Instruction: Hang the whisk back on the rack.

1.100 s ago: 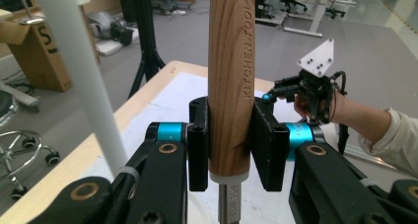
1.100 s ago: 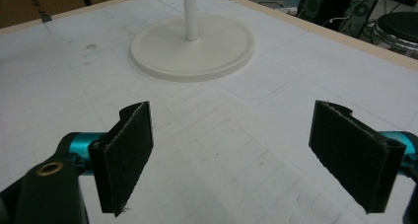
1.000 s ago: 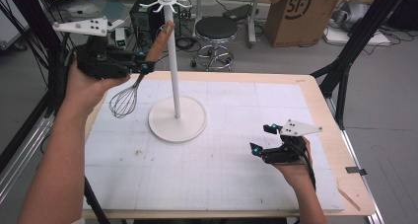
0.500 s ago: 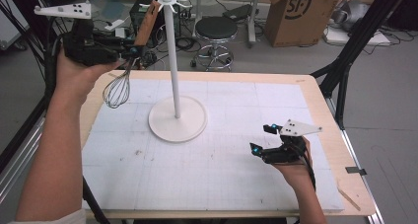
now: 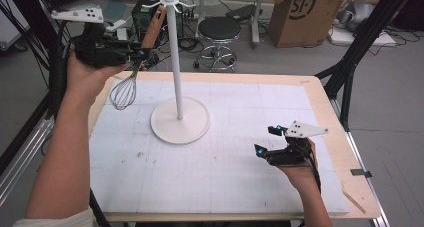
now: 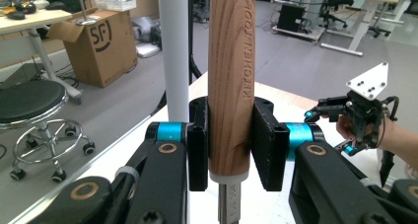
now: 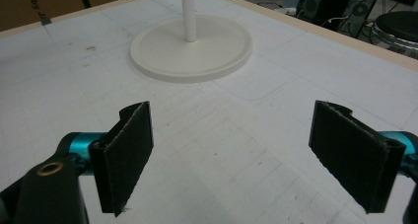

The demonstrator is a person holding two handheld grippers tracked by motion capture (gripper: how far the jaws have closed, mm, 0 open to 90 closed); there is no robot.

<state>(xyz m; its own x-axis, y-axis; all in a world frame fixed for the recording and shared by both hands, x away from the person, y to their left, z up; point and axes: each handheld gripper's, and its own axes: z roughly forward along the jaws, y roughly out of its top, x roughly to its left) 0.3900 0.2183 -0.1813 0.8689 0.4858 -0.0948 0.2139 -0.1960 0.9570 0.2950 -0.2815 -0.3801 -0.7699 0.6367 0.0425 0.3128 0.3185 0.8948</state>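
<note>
Whisk (image 5: 131,77), wooden-handled with wire loops, hangs clamped in left claw (image 5: 139,53).

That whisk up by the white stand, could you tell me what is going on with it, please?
A person works at the table with a handheld gripper in each hand. The left gripper is shut on the wooden handle of the whisk and holds it up in the air, wire end down, beside the pole of the white stand, with the handle's top near the hooks. The whisk is not hung yet. The right gripper is open with nothing between its fingers, low over the mat.
</note>
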